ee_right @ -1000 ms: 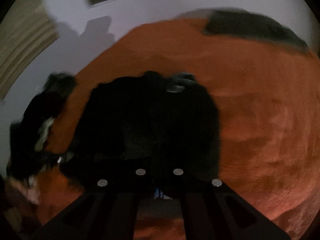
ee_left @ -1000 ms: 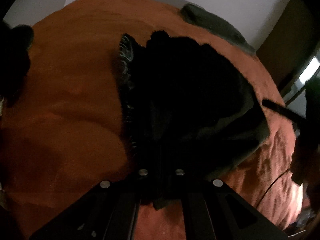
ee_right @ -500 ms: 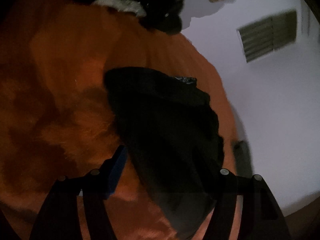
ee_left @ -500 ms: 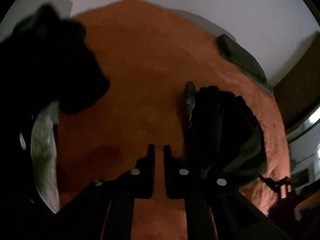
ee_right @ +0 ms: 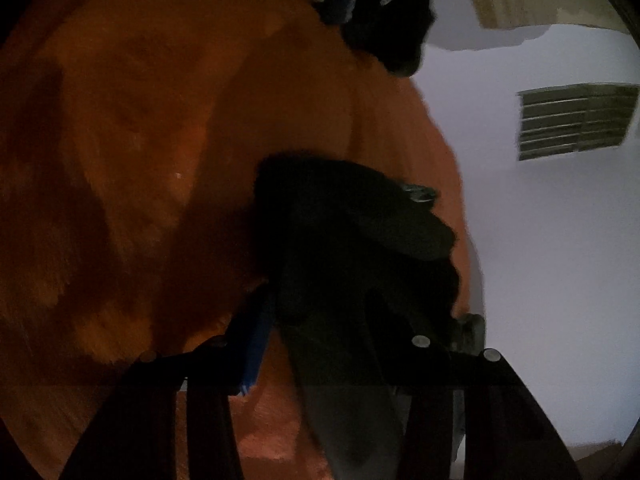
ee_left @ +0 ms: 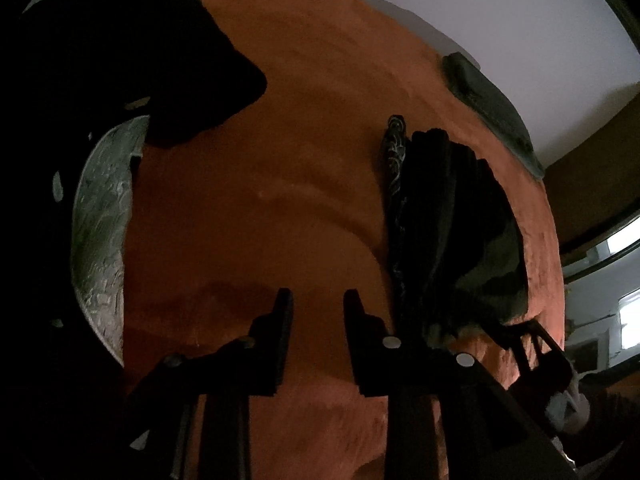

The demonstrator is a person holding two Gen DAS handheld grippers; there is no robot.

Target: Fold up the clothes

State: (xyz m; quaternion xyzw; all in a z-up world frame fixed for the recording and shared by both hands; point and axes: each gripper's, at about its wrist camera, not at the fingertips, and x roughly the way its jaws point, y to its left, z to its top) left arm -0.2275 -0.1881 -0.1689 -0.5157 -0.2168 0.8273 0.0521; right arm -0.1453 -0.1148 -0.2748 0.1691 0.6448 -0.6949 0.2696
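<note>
Both hands had swung off the dark folded garment (ee_left: 452, 216) on the orange bedspread (ee_left: 280, 140): the left gripper (ee_left: 316, 300) was opening over bare cover, empty, while the right gripper (ee_right: 340, 320) was closing around the garment's near edge (pads not clearly pressing), so a shallow bite might drag the fold apart.

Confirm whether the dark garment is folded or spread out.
Folded: the dark garment lies as a compact layered bundle on the orange blanket, edges stacked.

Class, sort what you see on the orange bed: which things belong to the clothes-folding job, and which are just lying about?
Belong to the job:
- folded dark garment
- dark pile of clothes
- left gripper, jaws opening, nothing between
- right gripper, closing around the garment

Just lying about:
- grey pillow
- wall vent
- orange blanket
</note>
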